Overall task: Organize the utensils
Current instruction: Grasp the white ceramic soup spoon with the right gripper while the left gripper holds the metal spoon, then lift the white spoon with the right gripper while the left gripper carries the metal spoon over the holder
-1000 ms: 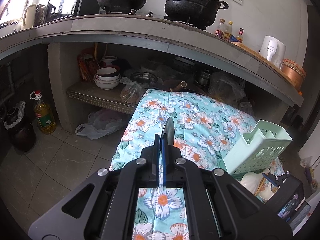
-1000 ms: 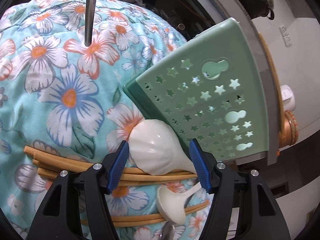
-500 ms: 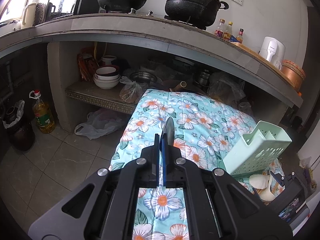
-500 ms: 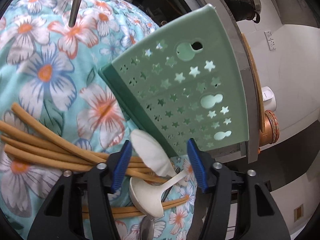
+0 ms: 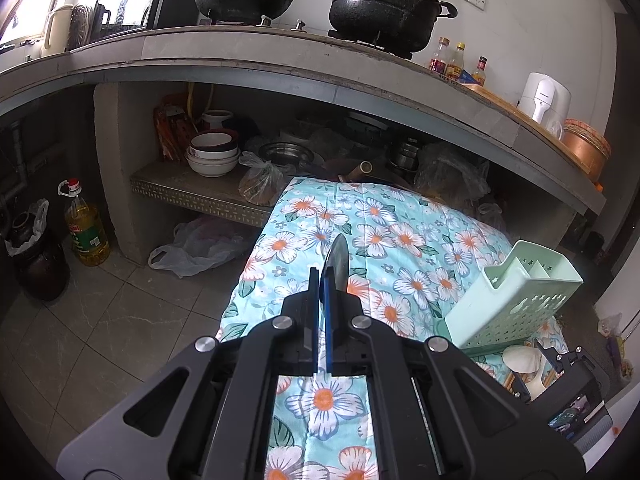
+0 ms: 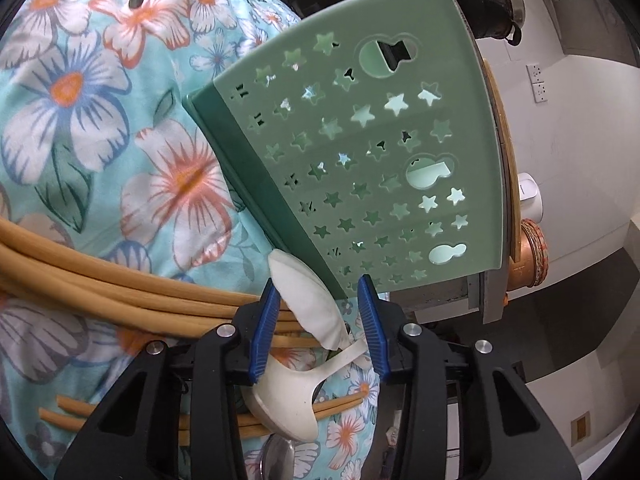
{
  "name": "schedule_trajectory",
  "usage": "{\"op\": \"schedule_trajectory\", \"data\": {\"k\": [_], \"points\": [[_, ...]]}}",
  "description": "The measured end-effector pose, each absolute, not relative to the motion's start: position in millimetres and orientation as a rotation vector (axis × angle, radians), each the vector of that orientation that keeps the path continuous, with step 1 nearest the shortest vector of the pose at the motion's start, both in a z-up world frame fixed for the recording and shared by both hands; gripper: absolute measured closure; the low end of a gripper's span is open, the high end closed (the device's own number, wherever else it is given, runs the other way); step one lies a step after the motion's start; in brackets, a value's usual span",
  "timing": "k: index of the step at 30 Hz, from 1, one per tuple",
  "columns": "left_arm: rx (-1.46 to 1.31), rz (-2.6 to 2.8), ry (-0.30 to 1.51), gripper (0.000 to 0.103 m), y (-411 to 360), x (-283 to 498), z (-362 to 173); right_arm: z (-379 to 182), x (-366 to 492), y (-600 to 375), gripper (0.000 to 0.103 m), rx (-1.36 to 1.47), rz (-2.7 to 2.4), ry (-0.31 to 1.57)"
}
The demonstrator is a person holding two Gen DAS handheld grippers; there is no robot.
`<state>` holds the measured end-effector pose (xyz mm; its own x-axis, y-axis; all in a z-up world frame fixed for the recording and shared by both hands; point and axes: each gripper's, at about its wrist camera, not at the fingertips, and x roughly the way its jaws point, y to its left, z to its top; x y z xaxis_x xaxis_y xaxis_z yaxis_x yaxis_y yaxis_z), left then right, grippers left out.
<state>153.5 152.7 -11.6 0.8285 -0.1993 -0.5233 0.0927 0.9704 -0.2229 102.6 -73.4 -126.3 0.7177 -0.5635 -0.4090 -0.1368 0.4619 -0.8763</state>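
Two tools: left tool [image 5: 325,280] pressed together on a metal utensil [image 5: 337,258], seemingly a spoon seen edge-on, held up over the floral cloth [image 5: 400,240]; right tool [image 6: 320,322] partly spread.
Right tool, detail: its jaws have just been closing around a white ceramic spoon [image 6: 310,306]; the bowl of the spoon sits between the blue pads [image 6: 263,328], but I cannot see them pressing on it yet.
Where the spoons lie: two white spoons overlap on top of a bundle of wooden chopsticks [image 6: 120,288], just beside the foot of the green utensil holder [image 6: 360,152], which stands tilted on the cloth.
Second spoon [image 6: 286,396]: under the tool, bowl toward the camera.
Handling, as I judge it: ceramic is stiff, glazed and slippery, and will chip if dropped; fairly light.
Where to take hold: probably across the narrow neck or handle rather than the rounded bowl, which could squirt out.
Risk: dragging the chopsticks along or knocking the holder.
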Motion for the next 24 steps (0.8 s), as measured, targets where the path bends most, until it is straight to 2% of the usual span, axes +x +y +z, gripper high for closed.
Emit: {"op": "schedule_trajectory", "data": {"k": [4,5,6,8,15,24], "points": [[-0.193,-0.156,0.576,0.102,153,154,-12,-125,106,-81,0.065,-1.069,-0.295,0.757],[-0.192,-0.155,0.576,0.102,152,154,-12,-125,107,-82,0.073,-1.065,-0.289,0.76],[-0.193,-0.155,0.575,0.102,153,154,-12,-125,110,-85,0.086,-1.057,-0.282,0.769],[-0.19,-0.152,0.572,0.102,153,153,-11,-120,110,-91,0.09,-1.048,-0.29,0.74],[-0.174,-0.15,0.502,0.102,148,144,9,-66,104,-112,0.096,-0.886,-0.284,0.626],[-0.169,-0.257,0.311,0.102,127,128,74,17,99,-173,0.1,-0.492,-0.19,0.618]]}}
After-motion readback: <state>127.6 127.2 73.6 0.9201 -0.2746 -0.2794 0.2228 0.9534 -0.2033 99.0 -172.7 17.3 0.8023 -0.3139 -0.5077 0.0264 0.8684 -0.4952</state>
